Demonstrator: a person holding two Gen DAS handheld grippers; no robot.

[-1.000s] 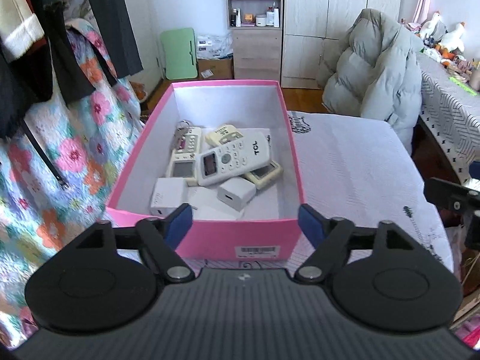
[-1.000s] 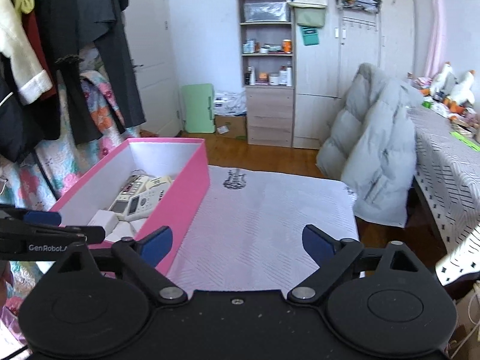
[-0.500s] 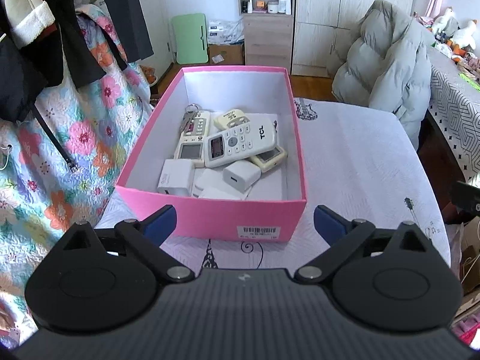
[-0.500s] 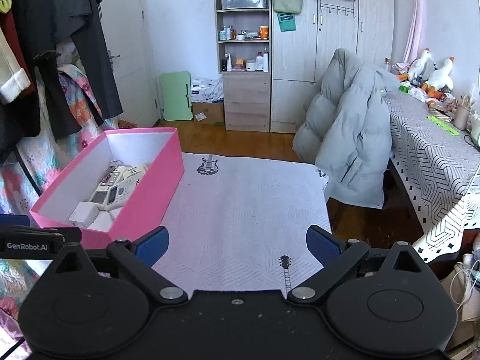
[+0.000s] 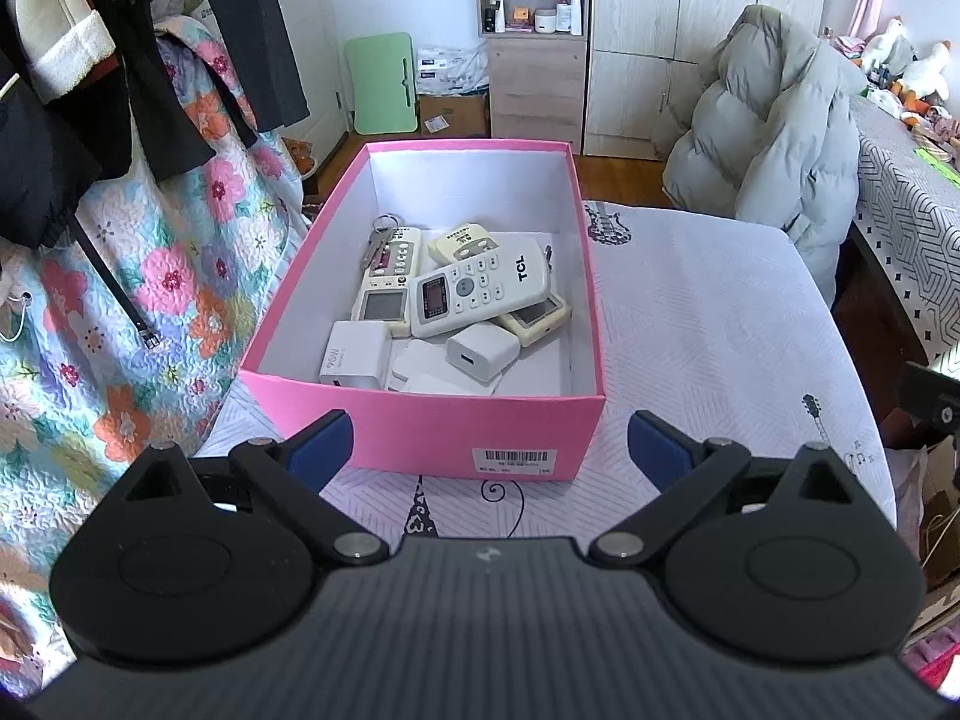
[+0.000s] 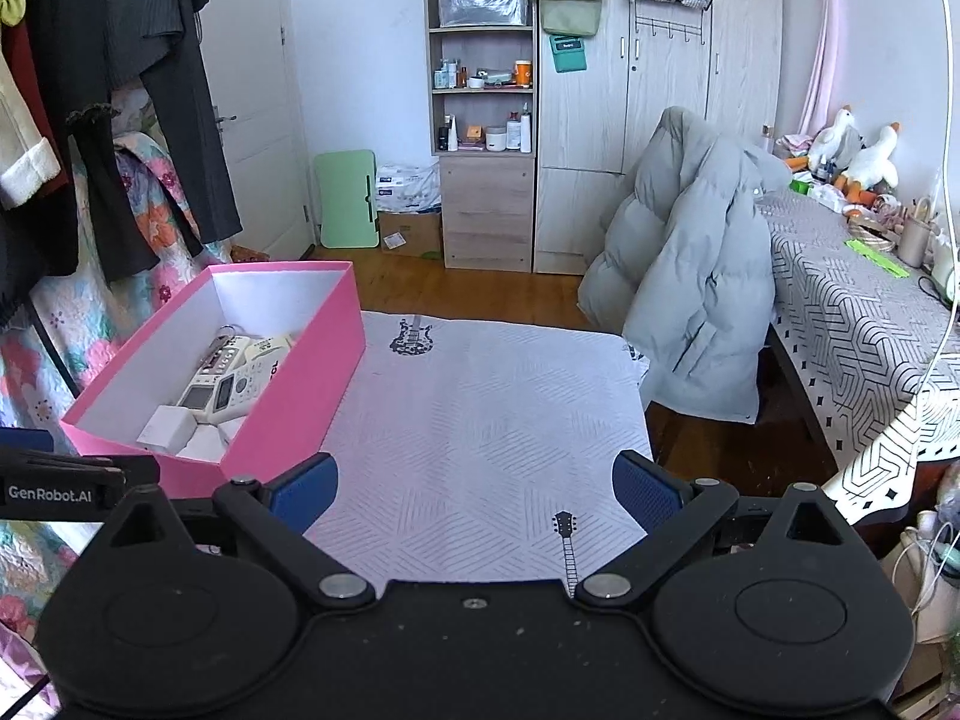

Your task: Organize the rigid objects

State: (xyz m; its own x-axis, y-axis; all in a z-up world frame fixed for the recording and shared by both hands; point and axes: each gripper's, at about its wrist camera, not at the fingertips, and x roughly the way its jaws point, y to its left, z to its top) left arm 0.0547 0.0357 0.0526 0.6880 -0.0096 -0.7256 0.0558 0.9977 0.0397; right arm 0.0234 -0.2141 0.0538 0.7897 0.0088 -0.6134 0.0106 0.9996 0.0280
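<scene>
A pink box (image 5: 420, 438) stands on the white tablecloth (image 5: 708, 324). Inside lie a white TCL remote (image 5: 480, 294), several other remotes, a key ring (image 5: 381, 237) and white chargers (image 5: 354, 354). My left gripper (image 5: 489, 459) is open and empty, just in front of the box's near wall. In the right wrist view the box (image 6: 300, 384) sits at the left. My right gripper (image 6: 474, 495) is open and empty over the bare cloth, right of the box.
A grey puffer jacket (image 6: 690, 300) hangs over a chair at the table's far right. Clothes and a floral quilt (image 5: 120, 300) hang at the left. A second patterned table (image 6: 864, 324) stands on the right. A shelf and wardrobe line the back wall.
Both grippers have drawn back and up from the box, so it looks smaller and farther. Both stay open and empty. The box's contents have not moved.
</scene>
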